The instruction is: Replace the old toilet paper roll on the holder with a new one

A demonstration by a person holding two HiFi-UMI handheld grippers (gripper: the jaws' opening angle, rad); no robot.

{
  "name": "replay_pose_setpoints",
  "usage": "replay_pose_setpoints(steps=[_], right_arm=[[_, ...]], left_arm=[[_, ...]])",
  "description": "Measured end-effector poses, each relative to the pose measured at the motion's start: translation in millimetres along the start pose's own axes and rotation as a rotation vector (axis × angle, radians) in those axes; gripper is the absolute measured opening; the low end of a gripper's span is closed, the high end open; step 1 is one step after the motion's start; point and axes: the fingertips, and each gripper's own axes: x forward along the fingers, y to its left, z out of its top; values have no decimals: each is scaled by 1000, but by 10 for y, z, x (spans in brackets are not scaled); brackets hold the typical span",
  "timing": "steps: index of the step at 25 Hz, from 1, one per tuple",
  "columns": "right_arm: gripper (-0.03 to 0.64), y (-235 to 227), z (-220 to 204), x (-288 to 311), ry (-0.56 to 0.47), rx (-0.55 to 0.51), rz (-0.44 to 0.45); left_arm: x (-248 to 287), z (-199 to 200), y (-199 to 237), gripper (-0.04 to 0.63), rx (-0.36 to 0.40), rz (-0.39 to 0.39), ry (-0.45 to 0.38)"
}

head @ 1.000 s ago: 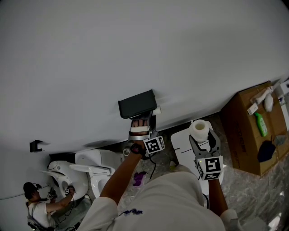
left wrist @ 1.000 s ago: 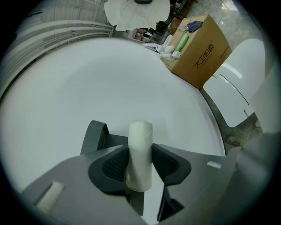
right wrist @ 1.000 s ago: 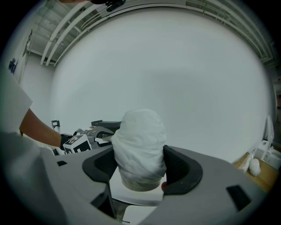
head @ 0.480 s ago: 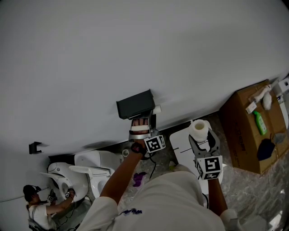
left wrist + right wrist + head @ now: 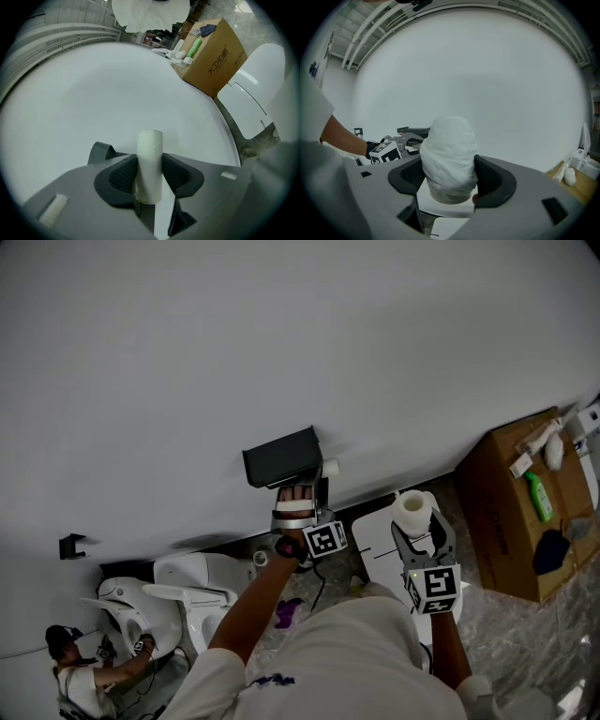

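On the white wall hangs the black holder point(image 5: 281, 457), also seen as a dark holder point(image 5: 412, 130) from the right gripper view. My left gripper point(image 5: 302, 491) is just below it. In the left gripper view this gripper point(image 5: 149, 174) is shut on the empty cardboard tube point(image 5: 149, 159), which stands upright between the pads. A white tube end point(image 5: 330, 467) shows at the holder's right side. My right gripper point(image 5: 415, 526) is held off to the right, shut on the new white paper roll point(image 5: 413, 509). The roll point(image 5: 450, 159) fills the jaws of that gripper point(image 5: 451, 180).
A cardboard box point(image 5: 525, 512) with a green bottle point(image 5: 540, 498) and white items stands at the right, also seen as a box point(image 5: 211, 56). A white panel point(image 5: 380, 540) lies below the grippers. Toilets point(image 5: 187, 592) and a person point(image 5: 80, 676) are at lower left. A black bracket point(image 5: 72, 544) is on the wall.
The left gripper with the tube has edged very slightly to the right beside the holder. The right gripper and its roll have stayed where they were.
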Motion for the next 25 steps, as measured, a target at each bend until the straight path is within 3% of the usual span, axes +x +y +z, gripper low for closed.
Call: replay_pose_setpoints(steps=[25], right_arm=[[313, -9, -66, -24, 15, 9, -14]], left_arm=[[-37, 299, -21, 175, 12, 15, -53]])
